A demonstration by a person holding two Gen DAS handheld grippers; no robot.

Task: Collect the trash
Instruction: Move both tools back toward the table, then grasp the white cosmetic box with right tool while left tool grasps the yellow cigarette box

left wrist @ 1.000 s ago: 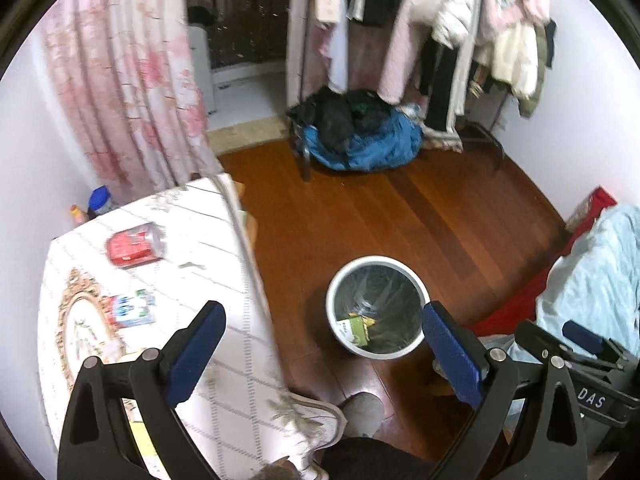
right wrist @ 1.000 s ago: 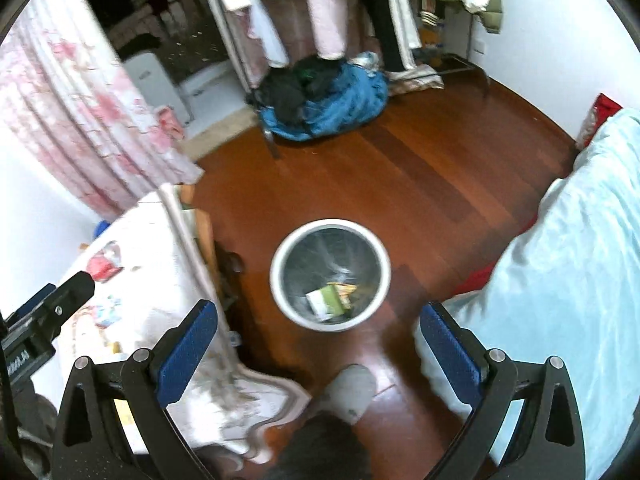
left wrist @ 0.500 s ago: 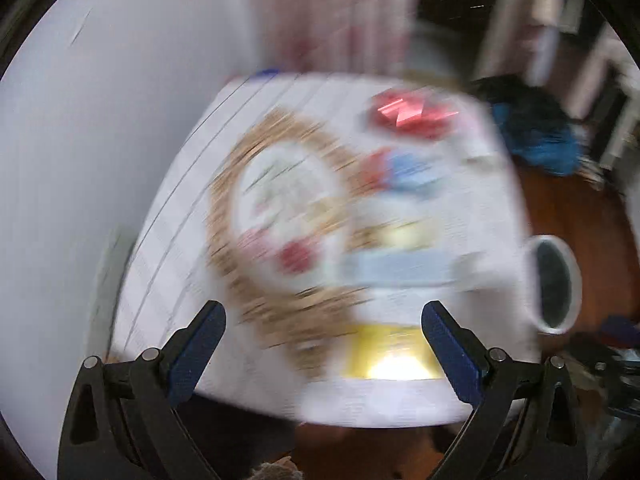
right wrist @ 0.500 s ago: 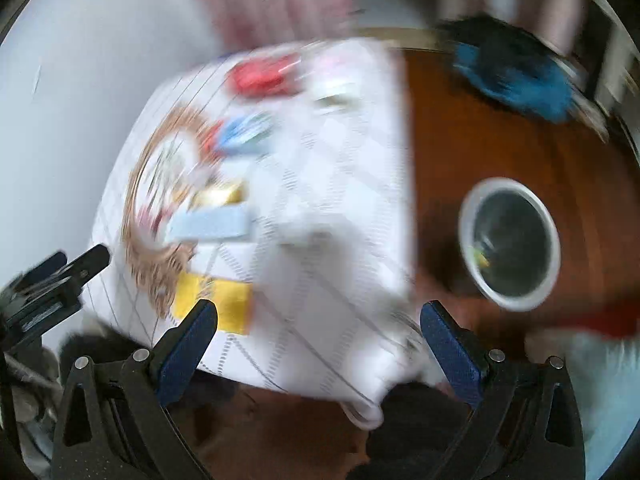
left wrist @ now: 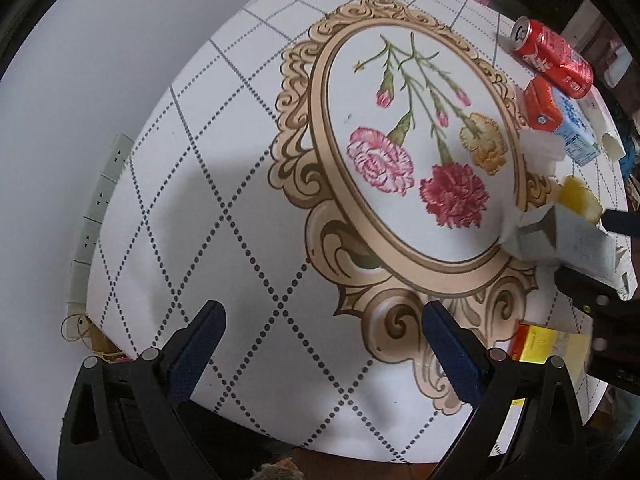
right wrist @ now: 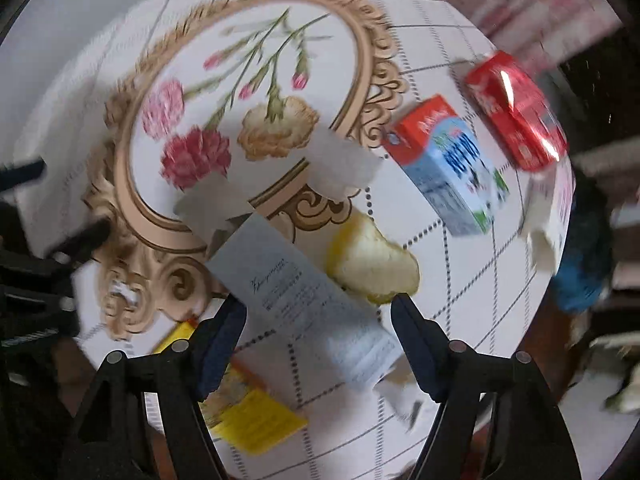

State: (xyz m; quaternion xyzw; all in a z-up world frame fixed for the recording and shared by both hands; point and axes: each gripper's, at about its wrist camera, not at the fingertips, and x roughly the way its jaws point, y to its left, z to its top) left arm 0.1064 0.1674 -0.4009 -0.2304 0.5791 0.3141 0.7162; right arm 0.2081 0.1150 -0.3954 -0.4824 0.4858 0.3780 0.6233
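Trash lies on a table with a flowered cloth (left wrist: 248, 184). A grey opened carton (right wrist: 304, 300) sits between the fingers of my open right gripper (right wrist: 320, 320), whose blue pads flank it without pressing. The same grey carton (left wrist: 560, 240) shows at the right of the left wrist view. Beyond it lie a yellow fruit peel (right wrist: 372, 264), a red and blue milk carton (right wrist: 448, 164) and a red soda can (right wrist: 516, 112). A yellow packet (right wrist: 252, 412) lies near the table edge. My left gripper (left wrist: 320, 348) hangs open over bare cloth, holding nothing.
White crumpled paper (right wrist: 344, 164) lies beside the grey carton. A white torn box (right wrist: 548, 220) sits at the table's right edge, with blue clothing (right wrist: 584, 264) on the floor beyond. A power strip (left wrist: 100, 208) runs along the wall left of the table.
Both grippers swung away from the floor bin to the table top. The right gripper now straddles the grey carton; the left has come down over the left part of the cloth.
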